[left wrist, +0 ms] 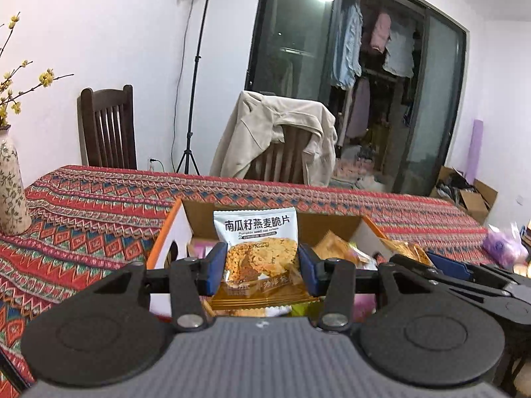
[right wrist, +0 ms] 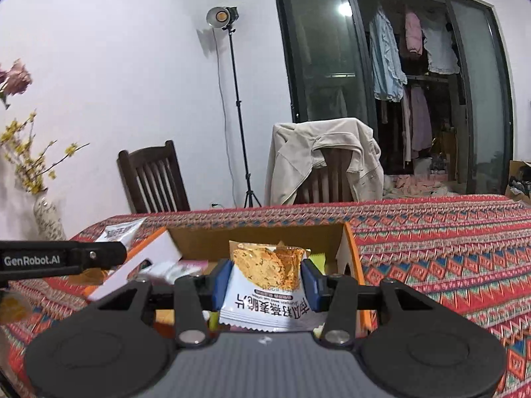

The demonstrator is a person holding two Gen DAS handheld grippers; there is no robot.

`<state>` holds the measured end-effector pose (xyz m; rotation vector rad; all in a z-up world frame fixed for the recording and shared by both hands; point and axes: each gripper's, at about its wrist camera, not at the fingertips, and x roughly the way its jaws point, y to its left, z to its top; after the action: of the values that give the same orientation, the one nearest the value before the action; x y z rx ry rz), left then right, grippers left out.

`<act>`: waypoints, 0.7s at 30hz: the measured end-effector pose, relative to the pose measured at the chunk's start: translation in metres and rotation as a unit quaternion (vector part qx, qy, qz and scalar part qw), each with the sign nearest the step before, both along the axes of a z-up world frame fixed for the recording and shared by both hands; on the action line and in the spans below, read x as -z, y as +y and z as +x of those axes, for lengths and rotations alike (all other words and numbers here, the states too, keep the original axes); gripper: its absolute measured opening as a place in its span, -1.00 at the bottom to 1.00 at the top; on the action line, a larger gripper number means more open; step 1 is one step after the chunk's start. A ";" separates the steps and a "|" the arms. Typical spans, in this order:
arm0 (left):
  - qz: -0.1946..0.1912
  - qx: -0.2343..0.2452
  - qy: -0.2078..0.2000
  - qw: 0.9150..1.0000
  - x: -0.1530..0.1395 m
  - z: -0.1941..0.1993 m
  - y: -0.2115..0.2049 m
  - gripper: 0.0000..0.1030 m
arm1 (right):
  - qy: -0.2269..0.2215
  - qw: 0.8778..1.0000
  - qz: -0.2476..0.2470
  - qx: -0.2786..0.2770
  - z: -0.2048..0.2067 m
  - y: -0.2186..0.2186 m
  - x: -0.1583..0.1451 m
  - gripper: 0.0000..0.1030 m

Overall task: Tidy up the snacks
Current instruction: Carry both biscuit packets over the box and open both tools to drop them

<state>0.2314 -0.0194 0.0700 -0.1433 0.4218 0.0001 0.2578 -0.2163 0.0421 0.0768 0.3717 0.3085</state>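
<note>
My left gripper [left wrist: 262, 270] is shut on a pumpkin seed oat crisp packet [left wrist: 257, 235], held upright over an open orange-and-white cardboard box [left wrist: 172, 235]. The box holds several more snack packets [left wrist: 335, 248]. My right gripper [right wrist: 264, 278] is shut on another oat crisp packet [right wrist: 265, 278], upside down, over the same box [right wrist: 351, 258]. The right gripper also shows at the right of the left wrist view [left wrist: 448, 267]. The left gripper's arm shows at the left of the right wrist view [right wrist: 63, 258].
The box sits on a table with a red patterned cloth [right wrist: 431, 232]. A flower vase [left wrist: 11, 182] stands at the far left. A loose white packet [right wrist: 121, 230] lies left of the box. Two chairs [left wrist: 108, 129], one draped with a beige jacket [left wrist: 275, 132], stand behind the table.
</note>
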 end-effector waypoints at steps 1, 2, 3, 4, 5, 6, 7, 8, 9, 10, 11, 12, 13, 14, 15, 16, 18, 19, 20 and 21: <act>-0.003 -0.002 -0.001 1.000 -0.001 0.006 0.001 -0.08 | -0.001 1.000 0.000 0.003 0.006 0.002 -0.002 -0.13; -0.006 -0.004 -0.002 1.000 -0.002 0.010 0.004 -0.08 | -0.001 1.000 0.001 0.004 0.011 0.003 -0.004 -0.13; -0.009 -0.005 -0.004 1.000 -0.003 0.016 0.005 -0.08 | 0.000 1.000 0.002 0.006 0.017 0.005 -0.005 -0.13; -0.011 -0.007 -0.005 1.000 -0.003 0.021 0.006 -0.08 | 0.001 1.000 0.003 0.007 0.022 0.008 -0.005 -0.13; -0.012 -0.010 -0.007 1.000 -0.002 0.026 0.007 -0.07 | 0.001 1.000 0.003 0.007 0.027 0.011 -0.005 -0.13; -0.013 -0.013 -0.008 1.000 -0.002 0.032 0.008 -0.07 | 0.001 1.000 0.002 0.008 0.031 0.013 -0.004 -0.13; -0.015 -0.016 -0.008 1.000 -0.001 0.036 0.009 -0.08 | 0.001 1.000 0.001 0.010 0.036 0.016 -0.003 -0.13; -0.017 -0.019 -0.008 1.000 0.001 0.041 0.011 -0.07 | 0.002 1.000 0.001 0.011 0.042 0.019 -0.002 -0.13; -0.020 -0.022 -0.008 1.000 0.003 0.047 0.013 -0.08 | 0.003 1.000 0.003 0.013 0.047 0.021 0.000 -0.13; -0.022 -0.025 -0.009 0.999 0.006 0.051 0.015 -0.08 | 0.005 1.000 0.004 0.014 0.051 0.023 0.002 -0.13; -0.022 -0.027 -0.009 0.999 0.010 0.055 0.017 -0.08 | 0.005 1.000 0.004 0.015 0.056 0.025 0.005 -0.13; -0.023 -0.029 -0.008 0.999 0.015 0.060 0.020 -0.08 | 0.005 1.000 0.003 0.017 0.060 0.027 0.008 -0.13; -0.024 -0.030 -0.006 0.999 0.019 0.063 0.022 -0.08 | 0.004 1.000 0.003 0.019 0.064 0.028 0.011 -0.13; -0.023 -0.030 0.000 0.999 0.024 0.066 0.024 -0.08 | 0.003 1.000 0.004 0.018 0.067 0.029 0.015 -0.13; -0.022 -0.031 0.005 0.999 0.027 0.069 0.026 -0.08 | 0.003 1.000 0.006 0.018 0.070 0.029 0.017 -0.13; -0.022 -0.032 0.009 0.999 0.030 0.072 0.028 -0.08 | 0.003 1.000 0.007 0.019 0.074 0.029 0.019 -0.13; -0.024 -0.034 0.013 0.999 0.033 0.075 0.032 -0.08 | 0.008 1.000 0.010 0.018 0.079 0.028 0.023 -0.13; -0.023 -0.035 0.015 0.999 0.035 0.075 0.032 -0.08 | 0.010 1.000 0.010 0.018 0.080 0.027 0.025 -0.13; -0.023 -0.034 0.015 0.999 0.036 0.075 0.032 -0.08 | 0.012 1.000 0.009 0.019 0.082 0.026 0.027 -0.13; -0.022 -0.033 0.015 0.999 0.037 0.075 0.032 -0.08 | 0.014 1.000 0.008 0.019 0.083 0.026 0.029 -0.13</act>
<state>0.3068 0.0123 0.0328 -0.2007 0.4473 0.0590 0.3411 -0.1904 0.0130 0.1035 0.3959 0.2736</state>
